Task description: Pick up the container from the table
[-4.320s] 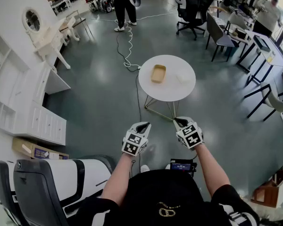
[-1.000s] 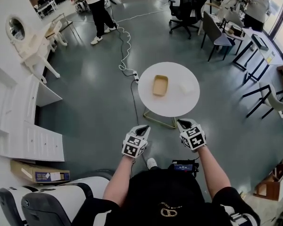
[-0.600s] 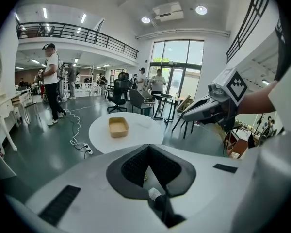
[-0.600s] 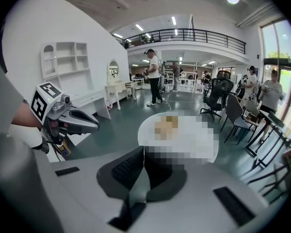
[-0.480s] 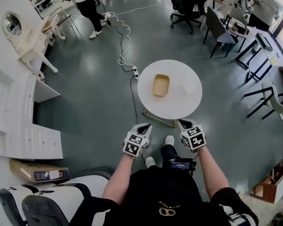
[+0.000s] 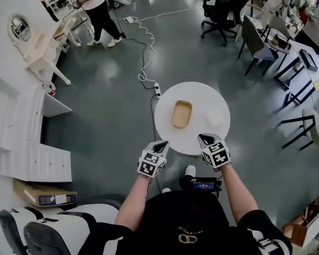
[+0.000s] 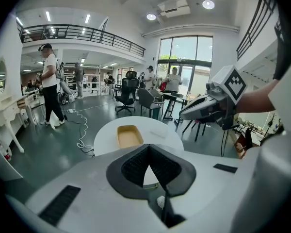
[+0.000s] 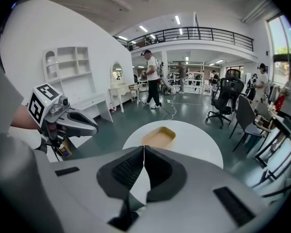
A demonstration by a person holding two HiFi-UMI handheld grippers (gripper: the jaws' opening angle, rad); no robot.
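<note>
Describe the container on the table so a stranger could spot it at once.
On the dark green floor stands a round white table. On its left half in the head view lies the container, a shallow, open tan tray with rounded corners. Its only neighbour, to its right, is whitish and nearly blends into the tabletop.

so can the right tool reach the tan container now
Probably, with a reach forward: bare table lies between the right tool and the container, though its jaws are shut and must open first.
</note>
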